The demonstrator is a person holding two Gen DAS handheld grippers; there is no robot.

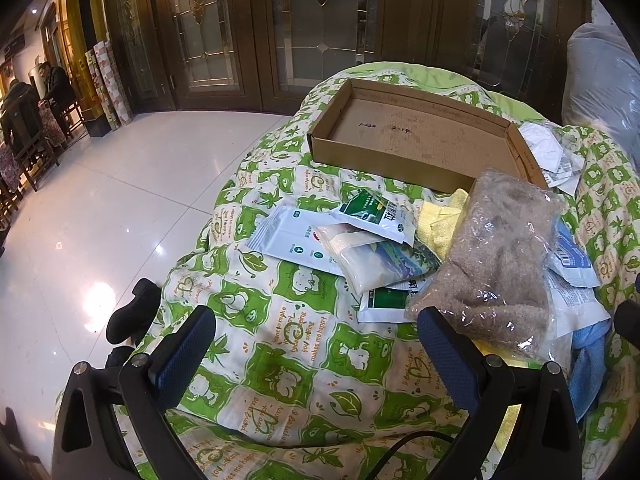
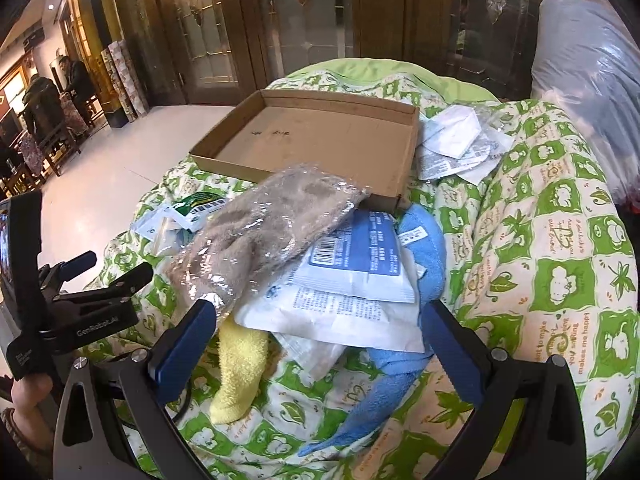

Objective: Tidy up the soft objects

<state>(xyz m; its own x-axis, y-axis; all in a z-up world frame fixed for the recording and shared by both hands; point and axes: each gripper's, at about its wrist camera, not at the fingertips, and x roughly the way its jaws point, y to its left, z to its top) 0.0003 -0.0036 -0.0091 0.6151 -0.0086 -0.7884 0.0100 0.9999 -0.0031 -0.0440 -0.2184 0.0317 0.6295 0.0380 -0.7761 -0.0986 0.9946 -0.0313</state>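
An empty cardboard tray (image 1: 416,136) (image 2: 320,140) lies on a green-and-white quilt (image 1: 288,360) (image 2: 560,260). In front of it sits a pile: a brown fluffy item in clear plastic (image 1: 496,256) (image 2: 264,228), white and green packets (image 1: 340,236), a blue-and-white packet (image 2: 360,260), a yellow cloth (image 1: 440,224) (image 2: 236,372) and a blue cloth (image 2: 424,240). My left gripper (image 1: 316,324) is open just short of the pile, its right finger by the brown item. My right gripper (image 2: 320,320) is open, straddling the white packets.
More white packets (image 2: 460,148) lie right of the tray. A large plastic-wrapped bundle (image 2: 588,64) stands at the far right. Glossy tiled floor (image 1: 100,220) drops off left of the quilt, with glass-panelled doors (image 1: 248,28) behind and seated people (image 1: 36,100) far left. Black shoes (image 1: 128,316) are on the floor.
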